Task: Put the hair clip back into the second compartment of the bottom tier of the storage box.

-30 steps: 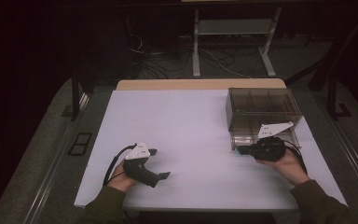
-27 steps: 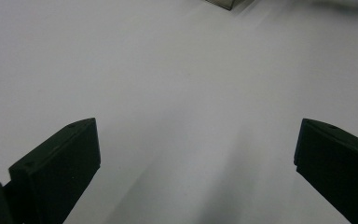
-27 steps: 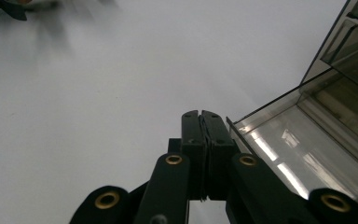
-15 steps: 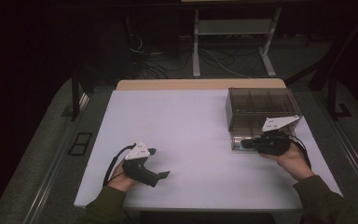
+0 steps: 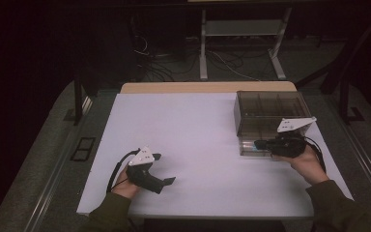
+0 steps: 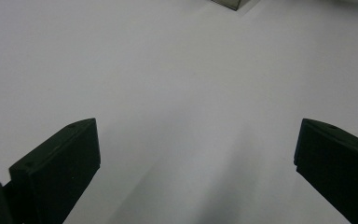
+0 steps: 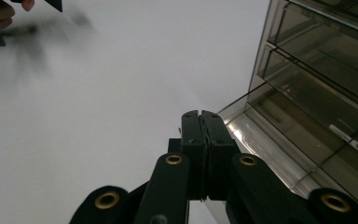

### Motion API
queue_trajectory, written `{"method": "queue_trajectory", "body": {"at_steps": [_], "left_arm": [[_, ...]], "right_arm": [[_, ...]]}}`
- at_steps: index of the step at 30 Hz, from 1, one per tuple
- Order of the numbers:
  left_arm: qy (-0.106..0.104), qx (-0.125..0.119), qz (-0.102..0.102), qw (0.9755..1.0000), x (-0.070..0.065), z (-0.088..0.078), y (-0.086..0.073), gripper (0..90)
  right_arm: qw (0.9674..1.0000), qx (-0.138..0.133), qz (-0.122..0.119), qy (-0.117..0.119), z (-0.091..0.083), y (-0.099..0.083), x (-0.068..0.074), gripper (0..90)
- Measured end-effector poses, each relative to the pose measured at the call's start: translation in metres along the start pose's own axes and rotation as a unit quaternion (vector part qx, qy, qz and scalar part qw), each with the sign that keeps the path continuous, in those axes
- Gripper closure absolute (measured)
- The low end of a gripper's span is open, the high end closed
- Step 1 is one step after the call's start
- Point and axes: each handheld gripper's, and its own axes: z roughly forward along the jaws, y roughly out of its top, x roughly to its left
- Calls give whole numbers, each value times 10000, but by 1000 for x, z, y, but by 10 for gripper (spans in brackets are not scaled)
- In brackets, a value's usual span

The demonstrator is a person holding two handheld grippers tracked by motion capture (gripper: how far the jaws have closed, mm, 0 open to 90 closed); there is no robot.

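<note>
Dark room, white table [image 5: 193, 145]. Right gripper [image 5: 258, 144] pinched closed at drawer box [image 5: 265, 113] front; drawer unopened. Left gripper [image 5: 166, 169] wide, idle.

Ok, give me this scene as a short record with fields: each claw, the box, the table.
left claw: jaws wide open, nothing between them, over bare table
right claw: jaws shut together, empty, at the box's near front
box: smoky clear plastic, divided compartments, right side of table
table: white top

light: dim, dark surround | white table [image 5: 198, 140] bright | blur: far hand, right gripper view
</note>
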Motion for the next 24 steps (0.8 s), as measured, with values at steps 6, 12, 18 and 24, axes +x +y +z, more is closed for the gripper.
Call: {"method": "queue_trajectory", "body": {"at_steps": [6,12,18,24], "left_arm": [[-19,26,31,10000,0,0,0,0],[-32,76,14,10000,1,0,-1,0],[35,119,-5,9999,1,1,-1,0],[94,75,-82,9999,2,0,-1,0]], "right_arm": [[9999,-18,63,-110,-4,-2,-6,875],[9997,-32,142,-209,-6,-4,-12,874],[9990,-35,223,-373,-10,-7,-19,875],[9981,-36,325,-516,-13,-10,-25,875]]}}
